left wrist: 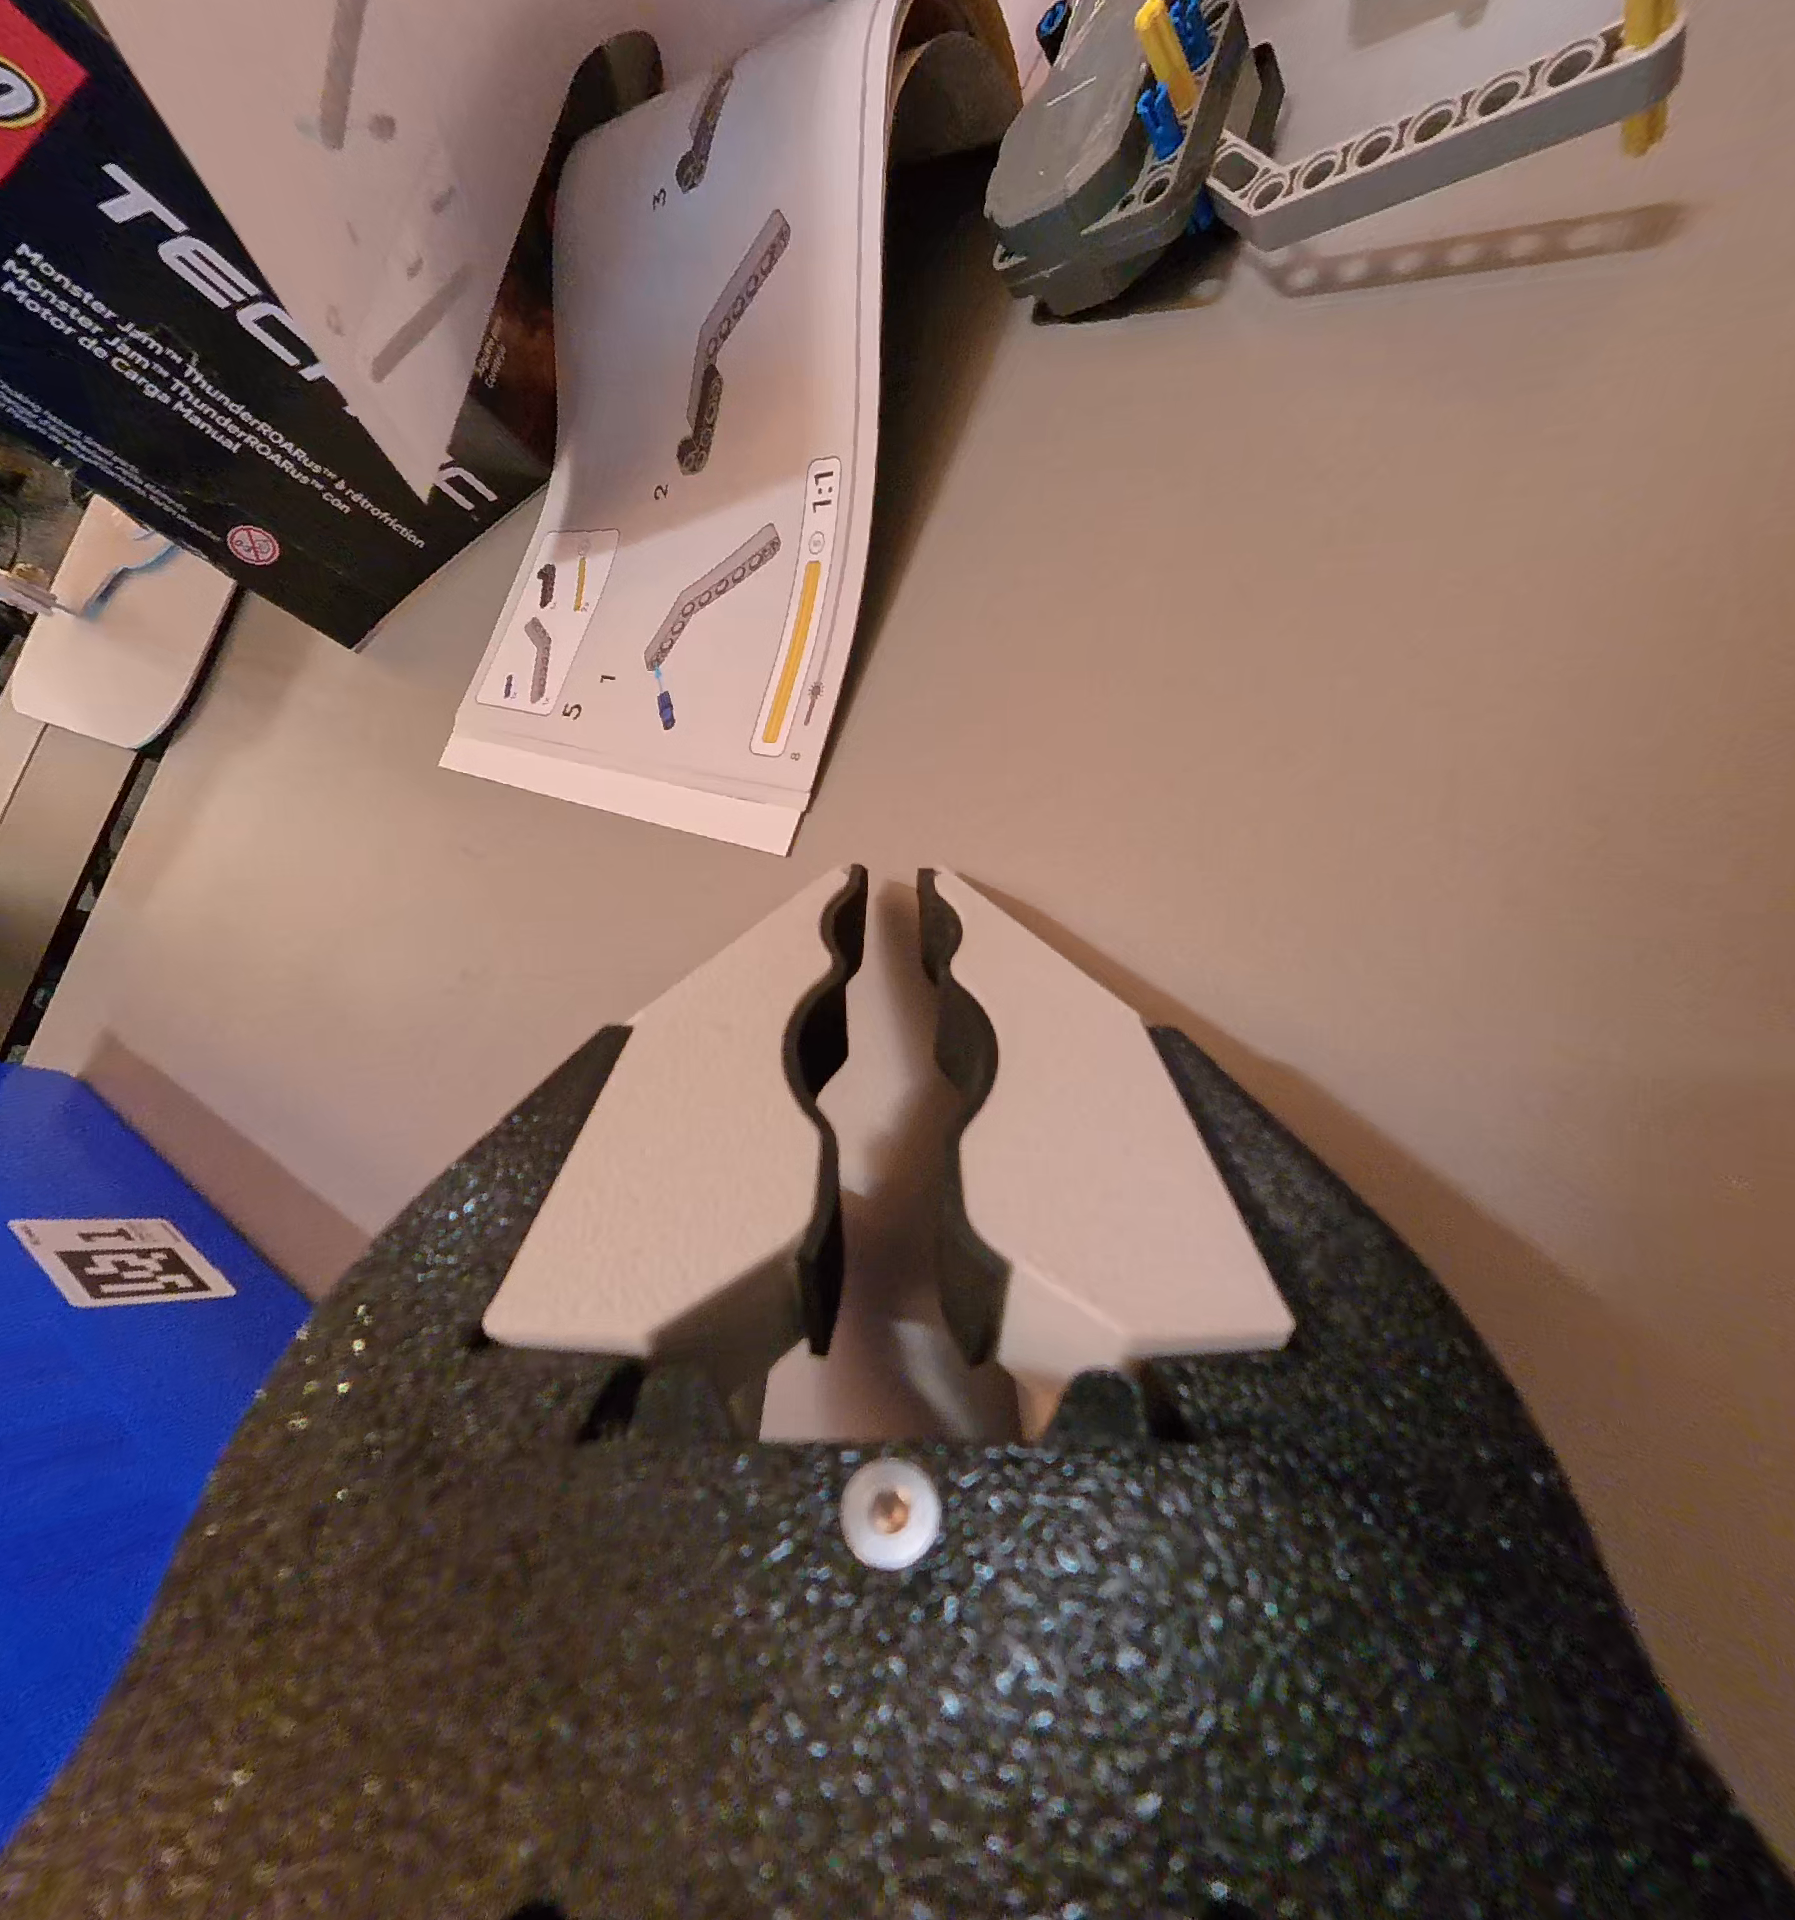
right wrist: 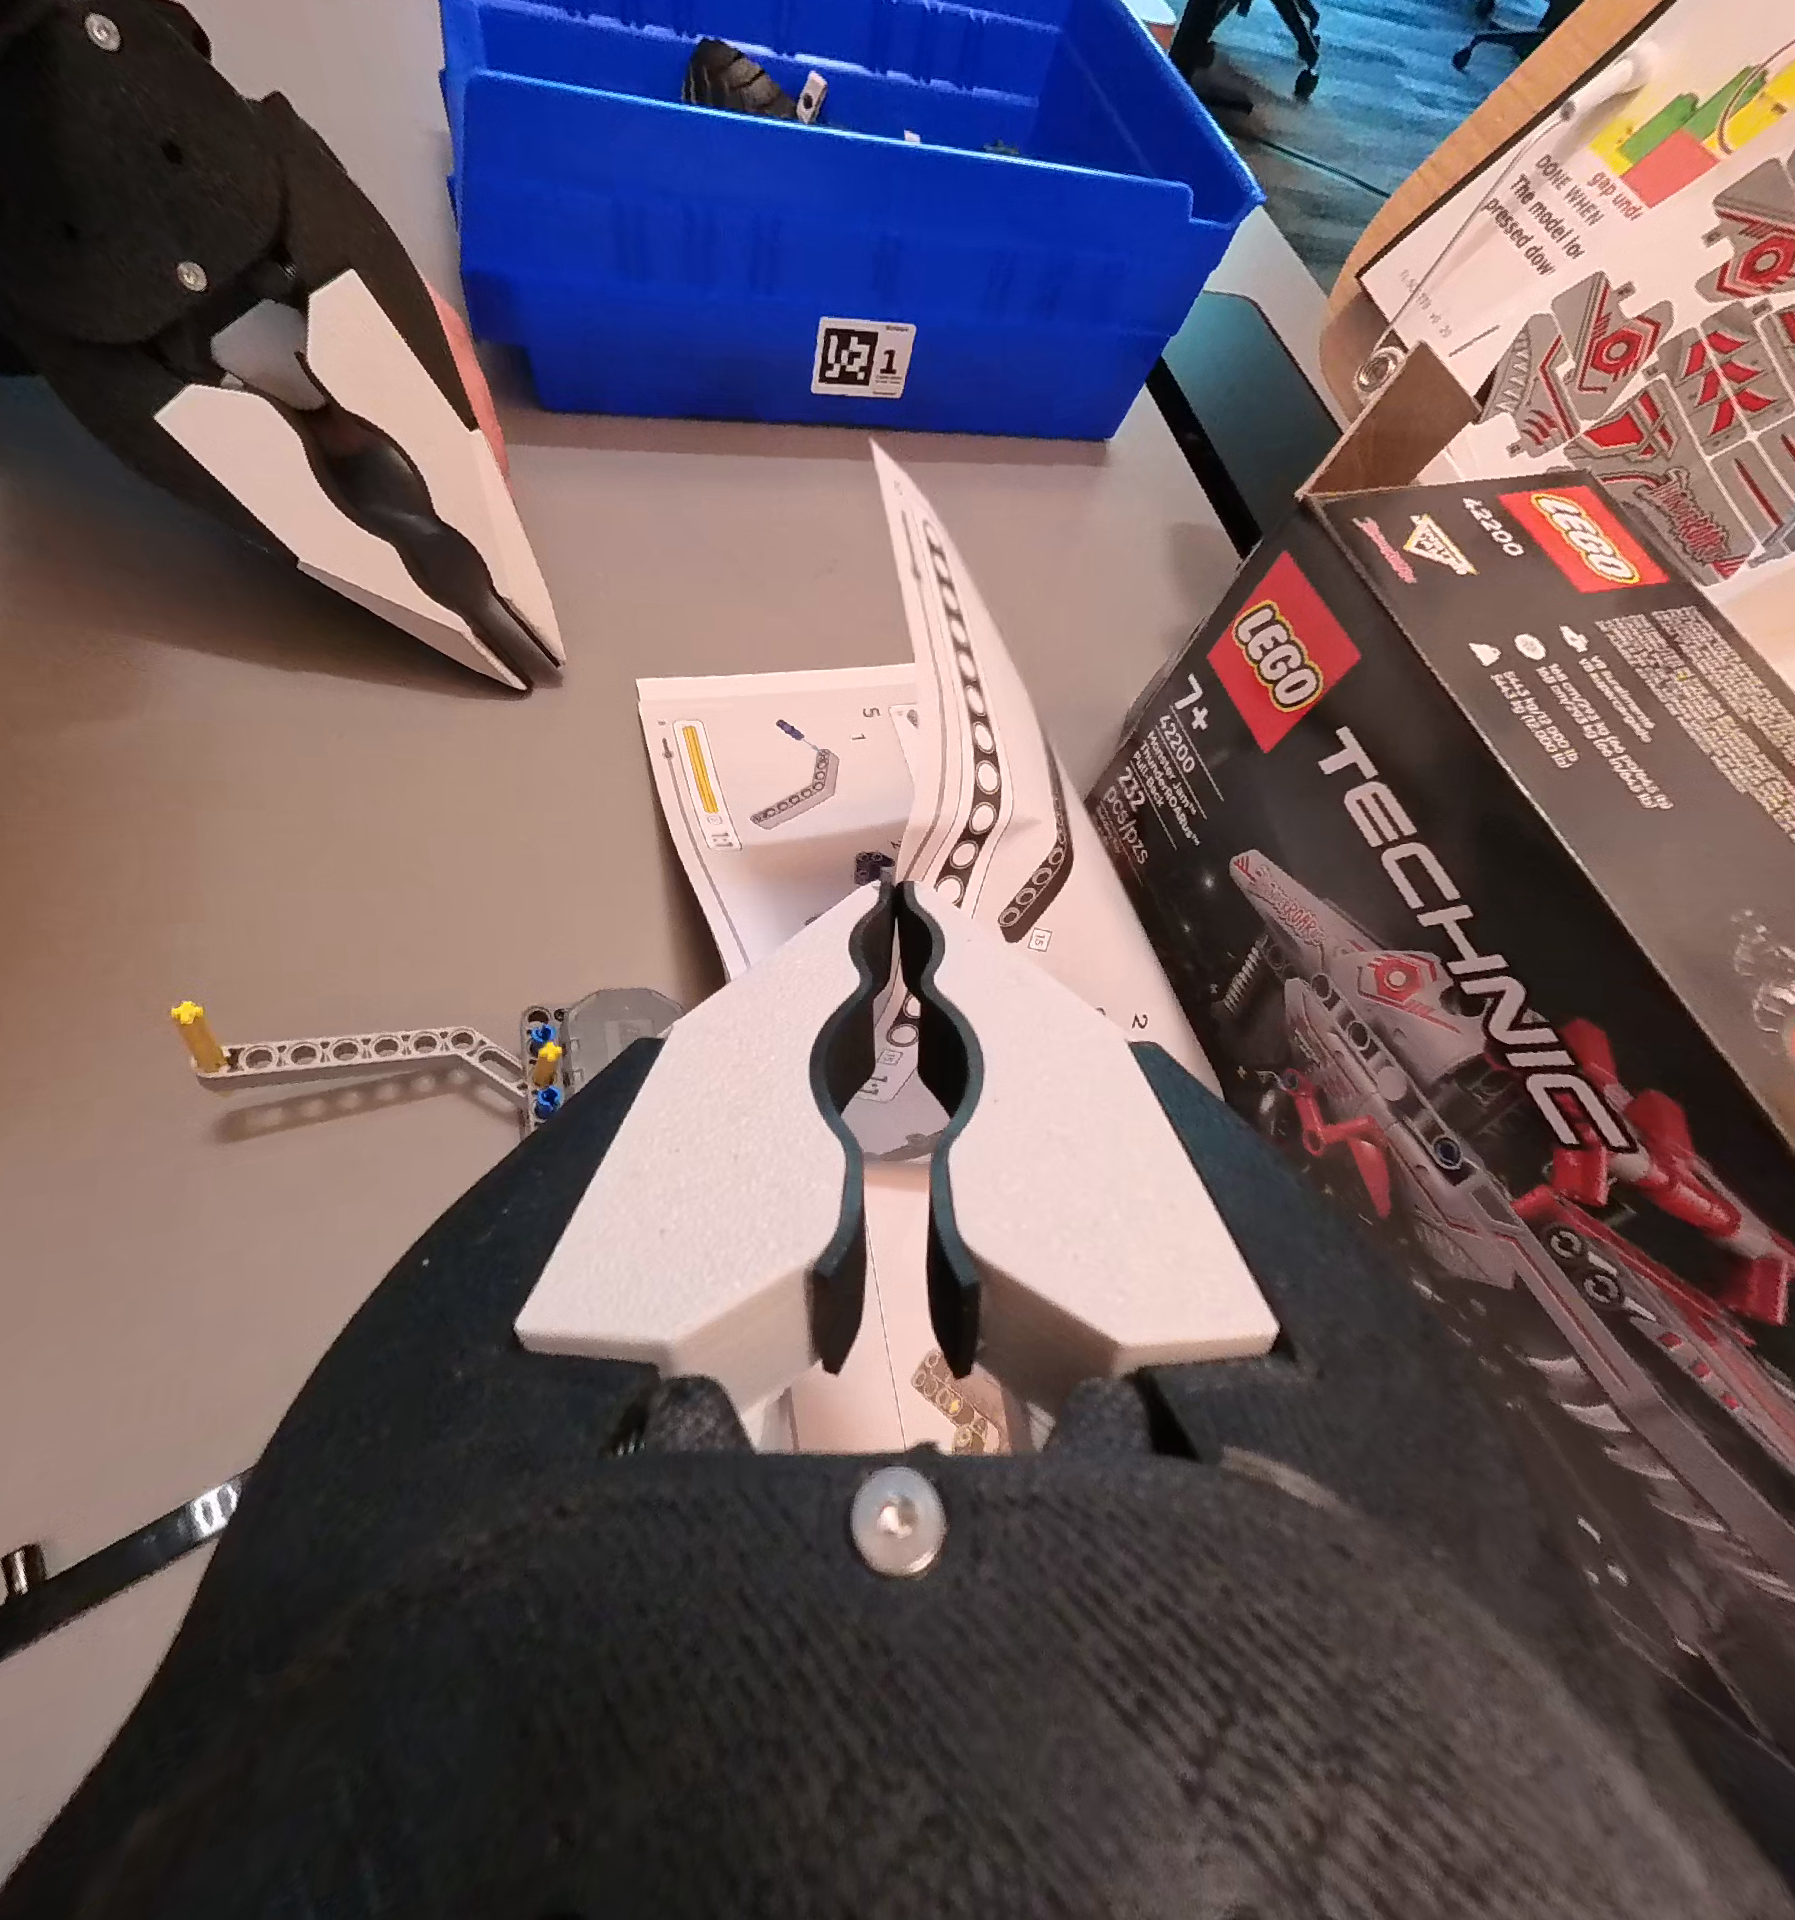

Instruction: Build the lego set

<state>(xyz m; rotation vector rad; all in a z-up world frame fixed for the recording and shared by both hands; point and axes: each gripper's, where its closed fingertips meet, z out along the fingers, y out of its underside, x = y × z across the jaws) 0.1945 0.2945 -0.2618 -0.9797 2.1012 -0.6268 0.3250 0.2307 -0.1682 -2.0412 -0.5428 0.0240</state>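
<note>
The partly built model is a light grey bent beam (left wrist: 1444, 135) with yellow axles and blue pins, joined to a dark grey motor block (left wrist: 1080, 177). It lies on the grey table and also shows in the right wrist view (right wrist: 353, 1049). The open instruction booklet (left wrist: 685, 582) lies between the grippers, with one page arched upward (right wrist: 960, 665). My left gripper (left wrist: 890, 878) is shut and empty, above bare table short of the booklet; the right wrist view shows it too (right wrist: 534, 670). My right gripper (right wrist: 895, 896) is shut, tips at the raised page. I cannot tell whether it pinches the page.
The black set box (right wrist: 1495, 935) lies beside the booklet and also shows in the left wrist view (left wrist: 145, 312). A blue parts bin (right wrist: 820, 260) holds a black tyre (right wrist: 737, 78). A sticker sheet (right wrist: 1703, 260) rests on a wooden board. A black strap (right wrist: 93, 1558) lies at the near left. The grippers' ends are close to 20 cm from one another. The dark grey motor block (left wrist: 1080, 177) sits 9 cm or so from the ends of my right fingers.
</note>
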